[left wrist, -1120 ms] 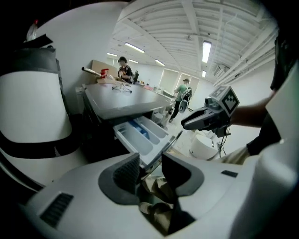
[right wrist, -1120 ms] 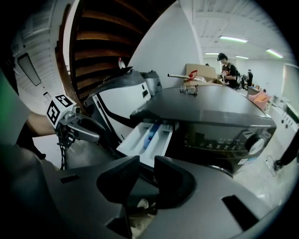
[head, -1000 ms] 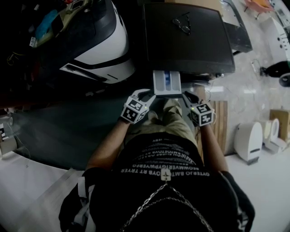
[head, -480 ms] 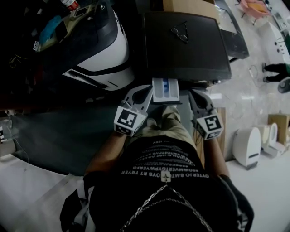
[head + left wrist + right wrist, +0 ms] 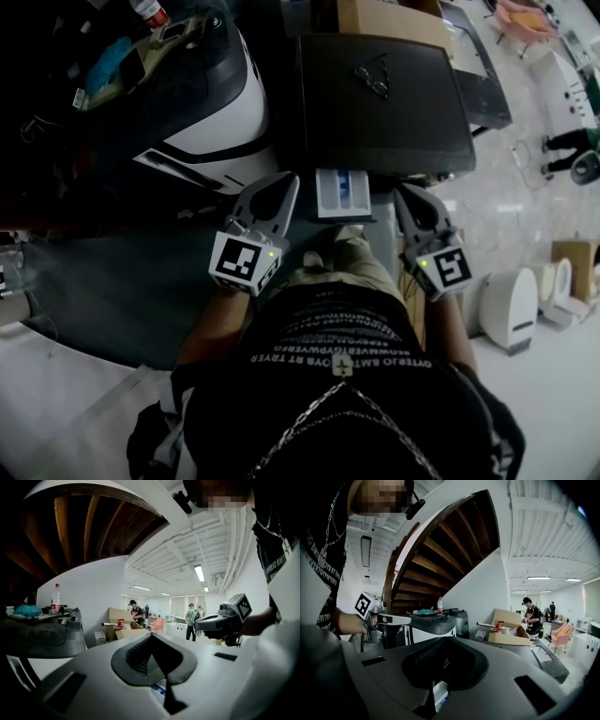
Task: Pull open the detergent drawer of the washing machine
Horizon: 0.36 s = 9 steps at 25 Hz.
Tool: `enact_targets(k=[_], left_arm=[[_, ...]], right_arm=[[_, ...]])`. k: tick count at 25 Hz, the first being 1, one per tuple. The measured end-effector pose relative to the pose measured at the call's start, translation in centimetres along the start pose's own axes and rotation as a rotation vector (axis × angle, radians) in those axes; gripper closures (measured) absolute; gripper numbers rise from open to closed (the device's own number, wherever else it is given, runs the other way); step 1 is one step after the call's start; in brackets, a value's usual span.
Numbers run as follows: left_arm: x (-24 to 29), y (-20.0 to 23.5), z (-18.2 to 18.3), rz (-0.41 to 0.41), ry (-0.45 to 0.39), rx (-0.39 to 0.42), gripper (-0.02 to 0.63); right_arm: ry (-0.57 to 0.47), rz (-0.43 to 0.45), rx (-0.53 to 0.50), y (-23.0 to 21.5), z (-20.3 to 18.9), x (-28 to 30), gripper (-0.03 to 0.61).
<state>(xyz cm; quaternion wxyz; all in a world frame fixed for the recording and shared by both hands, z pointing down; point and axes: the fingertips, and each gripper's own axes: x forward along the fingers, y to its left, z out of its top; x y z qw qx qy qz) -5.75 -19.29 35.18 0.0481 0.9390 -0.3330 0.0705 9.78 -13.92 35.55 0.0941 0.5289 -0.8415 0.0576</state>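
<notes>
The dark-topped washing machine [image 5: 384, 103] stands in front of me, its white detergent drawer [image 5: 344, 192] pulled out, blue insert showing. My left gripper [image 5: 286, 180] hangs left of the drawer, raised above it and apart from it. Its jaws are shut on nothing. My right gripper [image 5: 405, 192] hangs right of the drawer, also raised, also shut and empty. In the left gripper view the closed jaws [image 5: 150, 635] leave a slit showing the drawer [image 5: 161, 688] below. The right gripper view shows its jaws [image 5: 445, 639] together, with the drawer [image 5: 439, 693] below.
A white and black appliance [image 5: 211, 103] stands left of the machine. Eyeglasses [image 5: 375, 75] lie on the machine's top, a cardboard box [image 5: 384, 17] behind it. White appliances [image 5: 511, 300] sit on the floor at the right. People stand far across the room [image 5: 190, 620].
Both grippers have risen from beside the drawer front toward my head. The left jaws, spread a second ago, have closed. The drawer stays pulled out.
</notes>
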Motion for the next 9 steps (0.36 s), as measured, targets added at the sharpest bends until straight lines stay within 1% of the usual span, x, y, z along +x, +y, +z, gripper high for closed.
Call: enact_targets(k=[9], left_arm=[[0.7,2.0,-0.6,0.009,0.02,0.004,0.611]], right_arm=[[0.008,0.018,0.004,-1.1,0.3,2.2,0.577]])
